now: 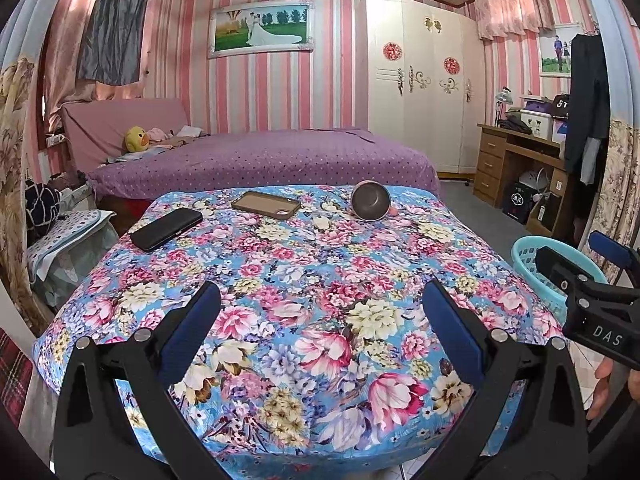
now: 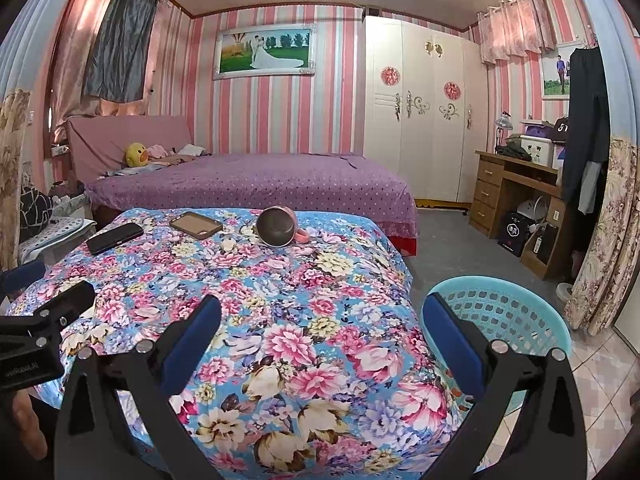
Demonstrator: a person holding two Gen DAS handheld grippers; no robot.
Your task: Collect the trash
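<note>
Left gripper [image 1: 320, 328] and right gripper [image 2: 320, 332] both gaped wide, empty, above floral cloth [image 1: 304, 280], turquoise basket [image 2: 508, 316] just beside right gripper's right finger, tipped mug [image 2: 276, 226] well ahead.

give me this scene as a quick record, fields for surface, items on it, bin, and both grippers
surface: table under a floral cloth
items on it: black phone far left; phone in a brown case beside it, apart; pink mug lying on its side, mouth toward the cameras
bin: light blue basket on the floor off the table's right edge; contents not visible
left gripper: open, empty, above the near part of the cloth
right gripper: open, empty, over the table's right edge by the basket
trash: none visible
</note>
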